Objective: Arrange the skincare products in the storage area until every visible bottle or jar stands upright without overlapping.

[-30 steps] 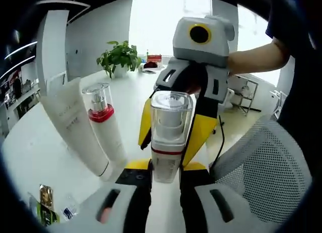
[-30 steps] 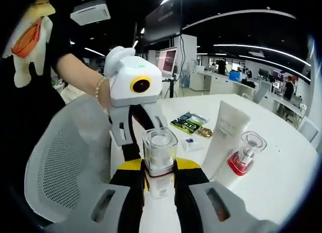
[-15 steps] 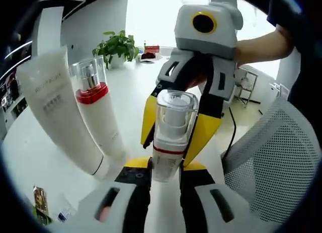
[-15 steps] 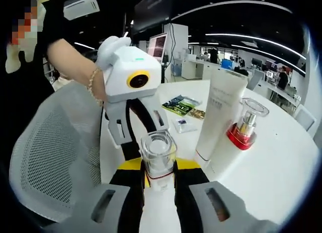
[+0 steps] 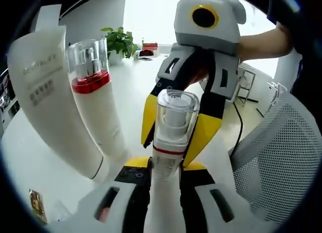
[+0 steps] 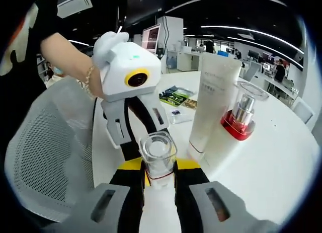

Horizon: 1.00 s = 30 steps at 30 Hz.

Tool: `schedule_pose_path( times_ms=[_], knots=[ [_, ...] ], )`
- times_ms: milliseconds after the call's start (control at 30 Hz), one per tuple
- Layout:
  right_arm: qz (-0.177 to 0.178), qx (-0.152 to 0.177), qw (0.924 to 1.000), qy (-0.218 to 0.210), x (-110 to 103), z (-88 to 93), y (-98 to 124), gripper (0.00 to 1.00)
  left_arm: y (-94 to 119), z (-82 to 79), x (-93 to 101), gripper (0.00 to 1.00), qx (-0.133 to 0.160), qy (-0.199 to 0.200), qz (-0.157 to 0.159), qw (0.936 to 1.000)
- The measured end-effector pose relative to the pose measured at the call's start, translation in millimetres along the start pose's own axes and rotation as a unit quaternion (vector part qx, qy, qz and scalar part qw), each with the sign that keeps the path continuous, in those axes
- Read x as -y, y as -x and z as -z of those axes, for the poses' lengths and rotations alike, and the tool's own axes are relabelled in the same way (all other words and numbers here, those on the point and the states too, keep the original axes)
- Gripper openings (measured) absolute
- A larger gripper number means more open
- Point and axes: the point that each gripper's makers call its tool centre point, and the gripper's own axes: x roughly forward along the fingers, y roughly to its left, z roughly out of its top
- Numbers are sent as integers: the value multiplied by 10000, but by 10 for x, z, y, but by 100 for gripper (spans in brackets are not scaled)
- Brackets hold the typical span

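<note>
Hand-held grippers, left (image 5: 165, 175) and right (image 6: 159, 176), both clamp one square clear-capped pump bottle (image 5: 170, 137) beside a smooth white tube (image 5: 53, 97).

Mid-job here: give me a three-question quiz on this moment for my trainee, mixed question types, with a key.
1. True or false: the clear-capped bottle lies flat on the white table.
2. Which stands nearest the white tube? A) potted plant B) red-collared pump bottle C) mesh chair
3. Fill in: both the left gripper and the right gripper are shut on the ____.

Key: 1 false, it is upright between both grippers' jaws; 2 B; 3 clear-capped bottle.
</note>
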Motion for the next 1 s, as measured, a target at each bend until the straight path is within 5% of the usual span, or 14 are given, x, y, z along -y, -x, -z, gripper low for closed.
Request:
schedule_pose_path(
  times_ms=[167,300,1000],
  knots=[
    [95,-2,9999,-46,121,3,-25,22,-40,-9,-97,18,50,61,-1,10000],
    [104,1,9999,-100,181,8,-40,22,-87,143,-157,17,-361,-105,-56,9993],
    [359,345,9988,15,398,8,-26,22,-154,74,-345,16,-268,74,-293,9992]
  ],
)
